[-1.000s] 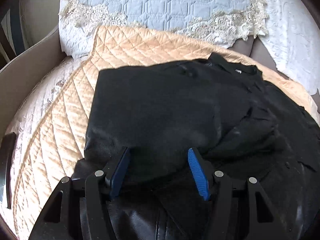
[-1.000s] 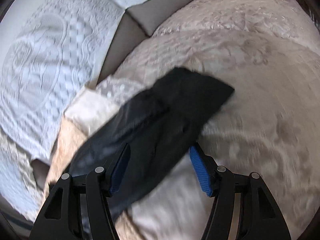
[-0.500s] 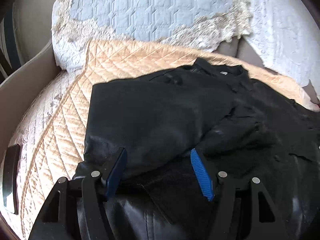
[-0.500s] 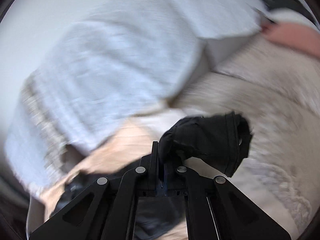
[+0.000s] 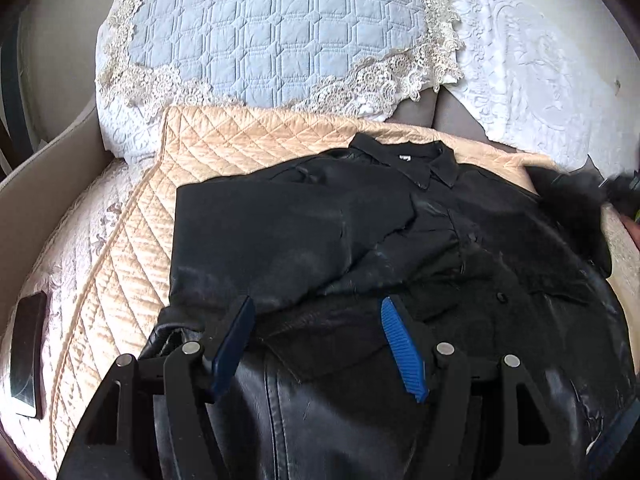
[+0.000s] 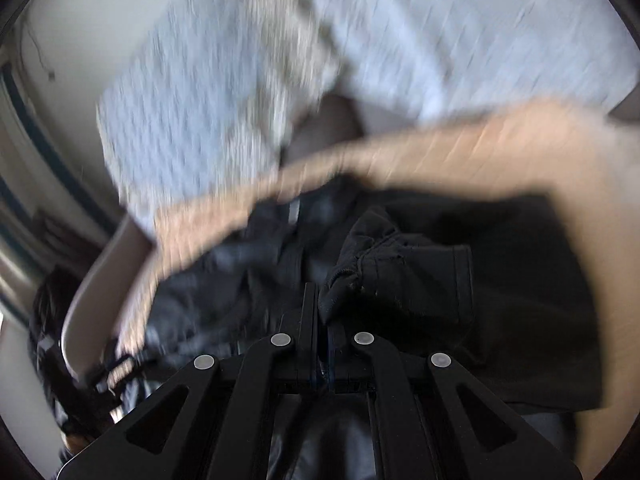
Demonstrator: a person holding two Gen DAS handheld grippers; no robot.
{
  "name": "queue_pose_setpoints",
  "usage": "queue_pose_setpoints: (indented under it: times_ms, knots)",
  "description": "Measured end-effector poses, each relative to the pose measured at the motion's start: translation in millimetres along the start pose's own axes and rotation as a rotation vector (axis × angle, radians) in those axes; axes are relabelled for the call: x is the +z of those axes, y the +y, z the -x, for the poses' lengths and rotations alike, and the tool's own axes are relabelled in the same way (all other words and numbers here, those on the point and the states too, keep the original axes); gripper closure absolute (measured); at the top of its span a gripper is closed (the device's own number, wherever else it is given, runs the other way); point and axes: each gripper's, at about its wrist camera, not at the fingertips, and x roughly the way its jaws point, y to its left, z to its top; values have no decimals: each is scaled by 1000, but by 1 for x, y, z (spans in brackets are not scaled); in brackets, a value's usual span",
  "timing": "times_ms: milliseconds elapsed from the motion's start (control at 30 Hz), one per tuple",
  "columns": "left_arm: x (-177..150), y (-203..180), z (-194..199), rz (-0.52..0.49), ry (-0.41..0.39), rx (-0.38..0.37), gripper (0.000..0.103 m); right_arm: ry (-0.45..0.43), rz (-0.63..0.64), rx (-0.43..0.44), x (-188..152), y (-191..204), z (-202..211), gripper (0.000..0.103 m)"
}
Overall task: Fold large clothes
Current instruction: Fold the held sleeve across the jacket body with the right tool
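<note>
A black leather jacket point(image 5: 300, 232) lies spread on a tan quilted cover point(image 5: 240, 136), its collar point(image 5: 404, 156) at the far side and its left sleeve folded across the body. My left gripper point(image 5: 316, 320) hovers open above the jacket's near part, and the blue pads grip nothing. In the blurred right wrist view my right gripper point(image 6: 318, 300) is shut on the bunched cuff of the other sleeve point(image 6: 400, 272), held above the jacket's body point(image 6: 520, 300). That lifted sleeve shows as a dark blur point(image 5: 568, 192) at the right edge of the left wrist view.
A pale blue quilted pillow point(image 5: 280, 32) with lace trim leans behind the jacket, with a white embroidered cloth point(image 5: 528, 80) to its right. A dark flat phone-like slab point(image 5: 28, 352) lies at the near left. The sofa's beige arm point(image 5: 40, 184) rises on the left.
My right gripper shut on the sleeve's end and swept it quickly from the bare cushion over the jacket, rolling as it went. My left gripper rose and drew back a little.
</note>
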Motion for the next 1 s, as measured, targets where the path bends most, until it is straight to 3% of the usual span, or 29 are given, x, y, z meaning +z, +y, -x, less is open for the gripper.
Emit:
queue_pose_setpoints:
  times_ms: [133,167,233,267,333,433,600,733,833,900,967,1000]
  knots:
    - [-3,1,1,9,17,-18,35,172,-30,-1,-35,-9,-54,84]
    - [-2,1,2,11,19,-25,35,175,-32,19,-40,-9,-52,81]
    - [2,-4,6,10,14,-48,35,160,-20,79,-47,-5,-39,60]
    - [6,-9,8,9,10,-67,35,133,-11,120,-51,-4,-25,58]
    - [16,-23,8,1,5,-114,35,89,2,131,-55,-8,-2,58]
    - [32,-58,-1,-45,6,-184,35,34,13,13,-63,-25,27,58]
    - [50,-138,-32,-155,30,-282,34,-37,-150,-61,-67,-79,51,58]
    - [43,-212,-58,-321,50,-323,33,-103,-218,-60,-68,-101,70,58]
    - [34,-260,-82,-464,33,-249,33,-117,-247,-46,-72,-112,73,58]
    - [33,-274,-95,-508,21,-202,33,-121,-246,-48,-75,-113,74,58]
    - [41,-268,-98,-457,-2,-186,53,-128,-244,-52,-77,-114,77,58]
    - [46,-257,-95,-390,-17,-180,58,-136,-242,-54,-78,-115,81,58]
